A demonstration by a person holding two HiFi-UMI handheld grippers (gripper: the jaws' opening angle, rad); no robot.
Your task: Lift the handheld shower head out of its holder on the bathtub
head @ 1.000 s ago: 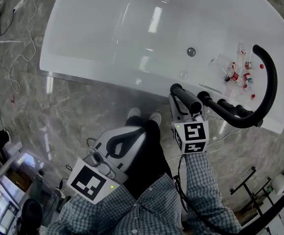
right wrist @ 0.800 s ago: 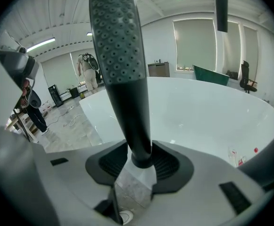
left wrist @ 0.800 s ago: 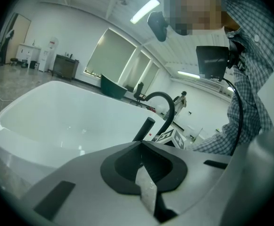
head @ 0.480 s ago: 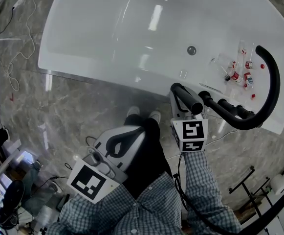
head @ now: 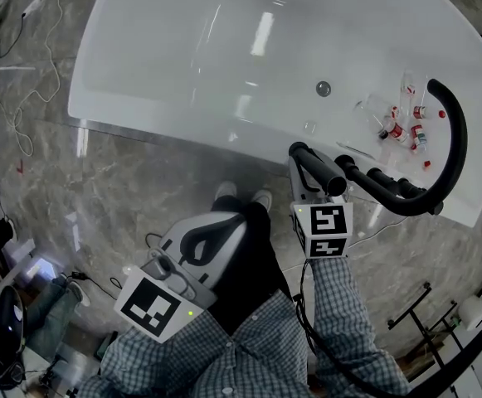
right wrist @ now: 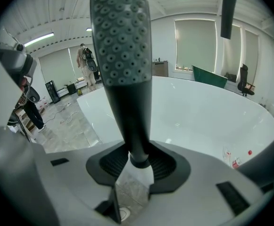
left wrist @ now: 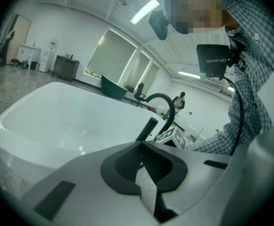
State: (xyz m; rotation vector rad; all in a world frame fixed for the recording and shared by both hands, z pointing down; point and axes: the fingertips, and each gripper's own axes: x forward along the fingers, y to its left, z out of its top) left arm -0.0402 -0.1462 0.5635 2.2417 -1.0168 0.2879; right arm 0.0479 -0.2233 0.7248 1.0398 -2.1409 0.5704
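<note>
I have my right gripper [right wrist: 137,161], its jaws just closing, clasped on the shower head [right wrist: 125,55] at the tub's [head: 141,127] near edge, right end; my left gripper [left wrist: 140,145] is closed and empty; the lift, I judge, remains.

No words or numbers can be read anywhere. The left cube [head: 151,307], on the left gripper [head: 237,216], has a black and white square mark. It is a pattern of blocks, not letters. The right cube [head: 324,230], on the right gripper [head: 311,172], shows two marks of the same kind, one on each side that can be seen. The little bottles [head: 402,129] lying in the bathtub [head: 182,40] have red and white labels, but the print on them is too small to read.
</note>
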